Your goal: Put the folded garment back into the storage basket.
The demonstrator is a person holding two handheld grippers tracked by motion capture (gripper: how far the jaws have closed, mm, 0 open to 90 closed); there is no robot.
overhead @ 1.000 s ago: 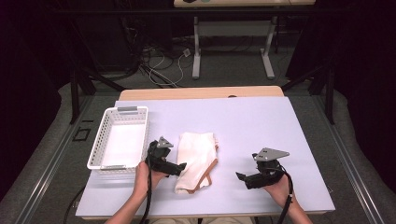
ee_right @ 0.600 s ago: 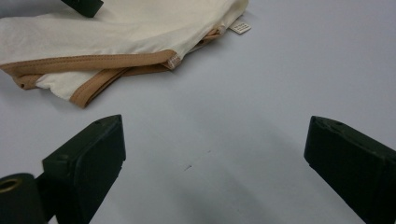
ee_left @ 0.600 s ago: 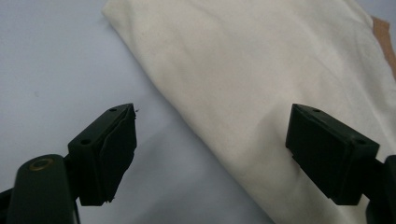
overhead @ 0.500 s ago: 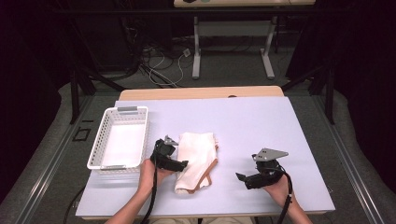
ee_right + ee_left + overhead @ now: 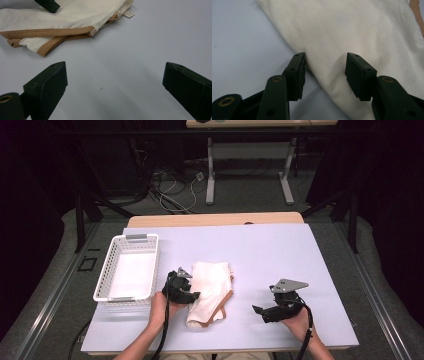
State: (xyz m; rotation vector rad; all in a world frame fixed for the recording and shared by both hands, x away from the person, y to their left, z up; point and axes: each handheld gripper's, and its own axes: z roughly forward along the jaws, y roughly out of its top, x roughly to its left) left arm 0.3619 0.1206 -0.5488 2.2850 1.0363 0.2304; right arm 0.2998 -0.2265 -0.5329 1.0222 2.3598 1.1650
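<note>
Since the earlier frames the left gripper (image 5: 191,296) has shifted a little to the right onto the near left edge of the cream cloth (image 5: 210,290), and its jaws have just been closing with a fold of that cloth between them. In the left gripper view the left gripper (image 5: 325,66) has one pad touching the cloth (image 5: 352,30) at its edge while the other rests on the fabric surface; a raised fold sits in the gap, not yet pinched flat. The cloth lies folded on the pale table (image 5: 280,255), near the front centre, with its tan-trimmed edge toward the right. The right gripper (image 5: 258,311) has stayed in place on the table, well apart from the cloth, jaws spread wide with nothing between them. In the right gripper view the right gripper (image 5: 115,77) frames bare table surface, the cloth (image 5: 75,15) beyond. The white basket (image 5: 107,275) stands at the left of the table, just beside the left gripper; its interior holds nothing.
</note>
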